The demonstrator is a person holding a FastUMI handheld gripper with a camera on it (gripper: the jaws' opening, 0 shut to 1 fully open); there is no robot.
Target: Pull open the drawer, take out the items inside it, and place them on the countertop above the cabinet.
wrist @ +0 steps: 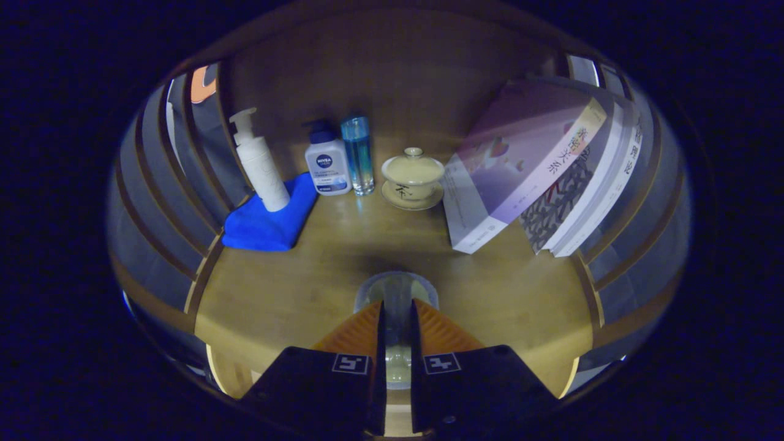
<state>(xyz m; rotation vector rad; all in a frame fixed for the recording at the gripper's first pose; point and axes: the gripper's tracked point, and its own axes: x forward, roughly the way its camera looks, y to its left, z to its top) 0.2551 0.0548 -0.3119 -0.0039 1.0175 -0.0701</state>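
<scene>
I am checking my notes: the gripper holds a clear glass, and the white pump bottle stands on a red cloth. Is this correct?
Not quite. The gripper view shows the cloth under the white pump bottle is blue, not red. The gripper does hold a clear glass.

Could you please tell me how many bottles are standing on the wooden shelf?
3, in a row at the back: a white pump bottle on the blue cloth, a white dark-capped bottle beside it, then a clear blue bottle next to the lidded cup.
</scene>
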